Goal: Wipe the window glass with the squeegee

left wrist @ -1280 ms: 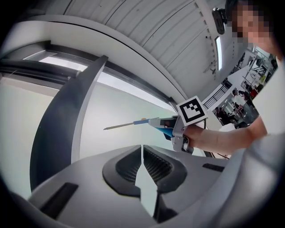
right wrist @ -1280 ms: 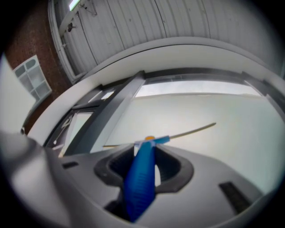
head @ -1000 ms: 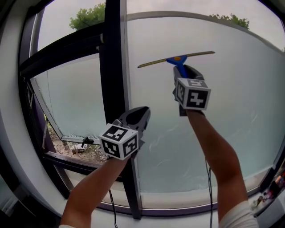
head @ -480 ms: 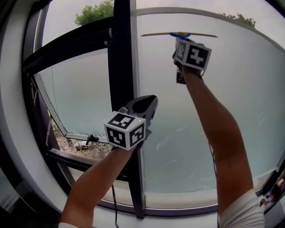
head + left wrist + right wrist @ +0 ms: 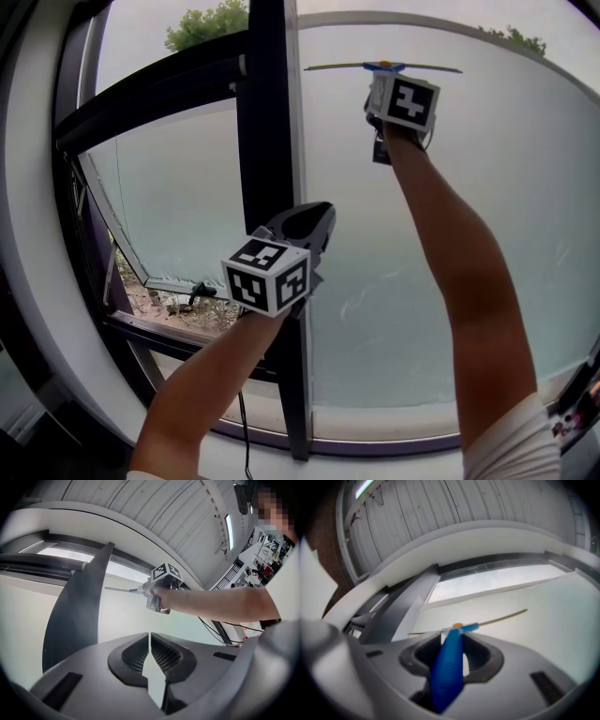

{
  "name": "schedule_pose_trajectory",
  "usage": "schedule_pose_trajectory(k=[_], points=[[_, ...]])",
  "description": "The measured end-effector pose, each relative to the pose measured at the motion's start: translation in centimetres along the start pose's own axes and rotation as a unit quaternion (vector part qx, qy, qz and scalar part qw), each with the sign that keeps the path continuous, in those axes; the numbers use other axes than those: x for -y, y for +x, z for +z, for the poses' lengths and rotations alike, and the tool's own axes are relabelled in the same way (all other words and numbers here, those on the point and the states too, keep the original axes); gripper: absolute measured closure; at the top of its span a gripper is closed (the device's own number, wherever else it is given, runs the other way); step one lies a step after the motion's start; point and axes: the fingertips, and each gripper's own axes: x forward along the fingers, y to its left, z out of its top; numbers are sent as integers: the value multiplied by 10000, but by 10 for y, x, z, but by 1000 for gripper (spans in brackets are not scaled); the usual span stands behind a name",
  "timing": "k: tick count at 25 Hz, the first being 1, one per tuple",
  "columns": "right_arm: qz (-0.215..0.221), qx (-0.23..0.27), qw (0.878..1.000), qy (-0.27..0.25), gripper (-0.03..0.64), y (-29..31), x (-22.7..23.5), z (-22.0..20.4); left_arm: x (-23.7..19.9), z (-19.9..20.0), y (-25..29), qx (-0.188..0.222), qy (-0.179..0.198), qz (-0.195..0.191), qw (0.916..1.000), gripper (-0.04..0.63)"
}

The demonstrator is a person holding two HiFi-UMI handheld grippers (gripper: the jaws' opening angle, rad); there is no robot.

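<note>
Squeegee (image 5: 382, 67) blade sits level high on the window glass (image 5: 525, 206) in the head view, so an even, firm downward pull should suit, steering clear of the dark mullion (image 5: 267, 141). Left gripper view: the left gripper (image 5: 150, 645) is pinched together, empty. Right gripper view: the right gripper (image 5: 453, 640) clamps the blue handle (image 5: 446, 674).

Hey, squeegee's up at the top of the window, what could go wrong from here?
1. The squeegee sits high on the glass, its blade's left end near the black mullion; a sideways stroke might clip it.
2. The right gripper pinches only the blue handle, so pressing could twist the blade and leave streaks.
3. The left gripper, shut and empty, hangs beside the mullion and might knock it.
</note>
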Motion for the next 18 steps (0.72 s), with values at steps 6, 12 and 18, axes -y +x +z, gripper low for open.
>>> schedule_pose_trajectory(k=[6,12,18], points=[[62,-80,9999,-5,465,2,-11,-8,10,-6,-5,31,-129,-99,9999,560],[-4,-283,9996,75,465,-1,-7,-21,13,-11,-11,46,-250,-112,9996,560],[-30,-361,9993,59,465,-8,-6,-28,15,-17,-20,-21,-361,-41,9993,560]])
